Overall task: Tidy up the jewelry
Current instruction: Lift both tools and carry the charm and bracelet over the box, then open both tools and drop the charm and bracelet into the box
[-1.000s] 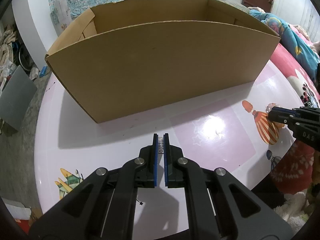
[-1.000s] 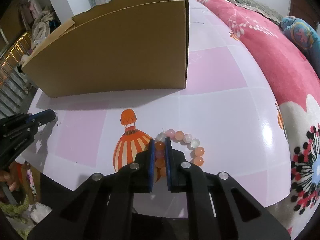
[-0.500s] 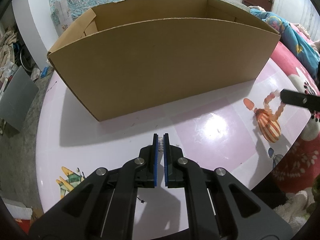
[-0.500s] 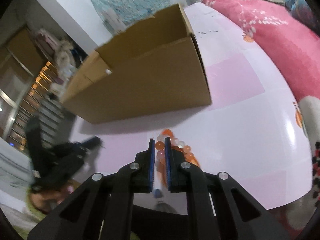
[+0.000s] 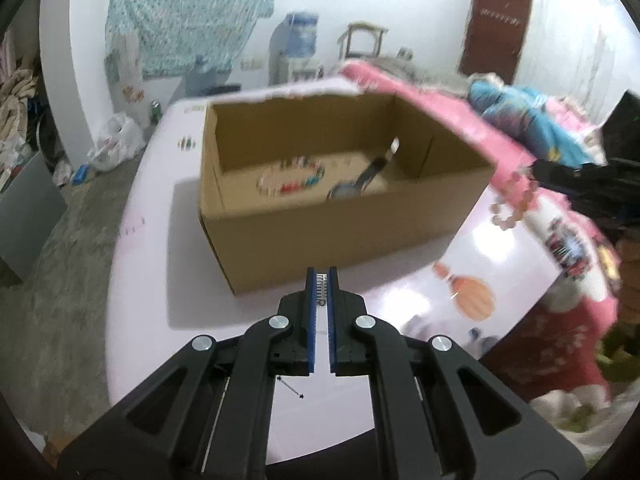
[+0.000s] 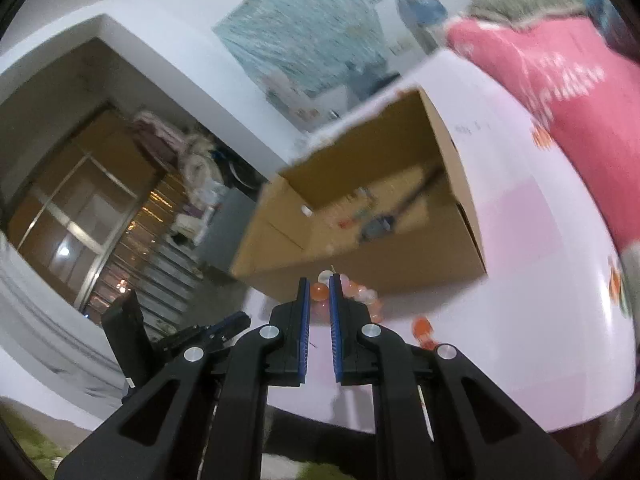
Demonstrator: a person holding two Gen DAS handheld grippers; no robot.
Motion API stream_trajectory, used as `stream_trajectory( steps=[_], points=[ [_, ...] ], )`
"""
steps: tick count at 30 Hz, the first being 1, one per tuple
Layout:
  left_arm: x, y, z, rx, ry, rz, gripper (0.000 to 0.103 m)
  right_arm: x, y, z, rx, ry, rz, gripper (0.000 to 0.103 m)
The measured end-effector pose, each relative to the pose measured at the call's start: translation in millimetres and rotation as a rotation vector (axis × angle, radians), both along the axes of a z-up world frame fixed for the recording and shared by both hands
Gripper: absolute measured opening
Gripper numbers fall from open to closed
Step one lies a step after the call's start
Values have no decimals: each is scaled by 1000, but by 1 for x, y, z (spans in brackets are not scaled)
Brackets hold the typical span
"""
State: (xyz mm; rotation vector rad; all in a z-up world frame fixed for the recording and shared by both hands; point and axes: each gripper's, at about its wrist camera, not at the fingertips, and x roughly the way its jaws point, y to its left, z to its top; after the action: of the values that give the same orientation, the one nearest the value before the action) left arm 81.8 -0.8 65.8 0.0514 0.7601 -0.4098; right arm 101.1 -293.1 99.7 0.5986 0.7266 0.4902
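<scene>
Holding bead bracelet (image 6: pixel 352 292), seemingly aloft.

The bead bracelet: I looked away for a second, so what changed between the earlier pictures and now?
The right gripper has lifted the bead bracelet off the table; it now hangs in the air beside the cardboard box. The left gripper has risen too, so the box's inside now shows. Unchanged: both grips, the left on its small silver piece, and the box's place.
</scene>
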Motion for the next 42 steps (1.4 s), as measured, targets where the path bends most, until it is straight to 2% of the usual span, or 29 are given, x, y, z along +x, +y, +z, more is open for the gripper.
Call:
stream_trajectory(
  steps=[5,9,10,13,18,22,25,29,30,33,37,39,42],
  points=[
    [11,11,50,-64,-90,-16,4,19,-4,25,68,-78,36,10],
    [45,13,66,-75,-106,-32,4,46,-3,34,64,-115,49,10],
    [54,12,65,-69,-97,-35,4,52,-2,33,65,-116,51,10],
    [95,6,50,-38,0,-60,4,71,1,26,60,-98,61,10],
    [147,-7,8,76,147,-75,4,98,2,8,29,-37,73,10],
    [160,-11,-4,124,171,-73,6,116,0,-7,4,24,77,10],
    [164,-12,-4,134,164,-65,16,122,-2,-14,-7,50,77,10],
    [166,-10,-2,130,148,-48,17,122,-6,-18,-20,73,75,10],
    [164,-8,1,120,137,-42,21,122,-6,-18,-27,78,75,10],
    [155,2,13,83,105,-13,39,125,-7,-19,-69,90,76,10],
    [143,15,22,42,68,33,56,132,0,-15,-221,96,82,10],
    [136,24,24,7,61,59,66,136,14,-16,-351,106,101,10],
    [130,37,22,-43,69,96,73,137,31,-20,-476,122,142,13]
  ],
)
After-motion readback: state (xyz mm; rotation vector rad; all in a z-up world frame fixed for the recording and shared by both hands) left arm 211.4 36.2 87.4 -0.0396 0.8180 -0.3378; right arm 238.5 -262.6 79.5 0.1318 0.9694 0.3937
